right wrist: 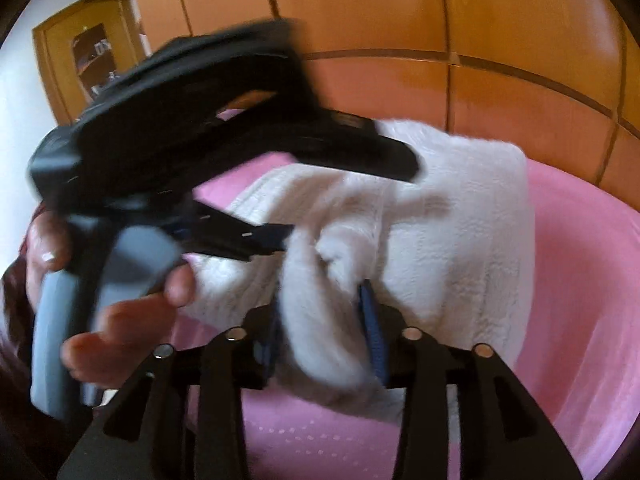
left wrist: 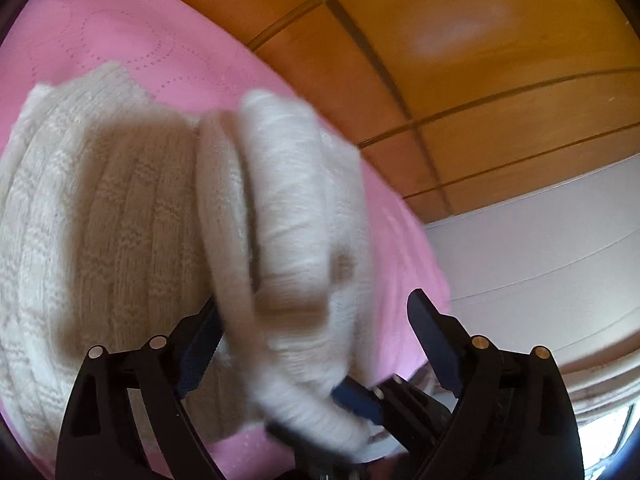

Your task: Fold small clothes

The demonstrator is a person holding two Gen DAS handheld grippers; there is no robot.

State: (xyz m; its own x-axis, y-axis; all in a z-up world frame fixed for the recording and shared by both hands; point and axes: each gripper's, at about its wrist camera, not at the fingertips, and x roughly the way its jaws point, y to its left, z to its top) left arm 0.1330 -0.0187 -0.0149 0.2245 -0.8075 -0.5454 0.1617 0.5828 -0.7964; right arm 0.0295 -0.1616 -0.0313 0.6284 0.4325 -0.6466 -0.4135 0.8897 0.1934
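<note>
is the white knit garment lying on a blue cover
No, the white knit garment lies on a pink cover, with wooden panels behind it.

Orange-brown wooden wardrobe panels point(left wrist: 460, 60) across the back, split by dark grooves. Pink quilted bedspread point(left wrist: 168, 40) below, white wall point(left wrist: 540, 248) alongside. Small glass-fronted wooden cabinet point(right wrist: 86, 60) in the far corner, daylight low at a window point(left wrist: 608, 436).

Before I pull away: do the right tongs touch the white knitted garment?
Touching. The right wrist view shows a fold of the white knitted garment filling the right tongs, against both blue pads.
</note>
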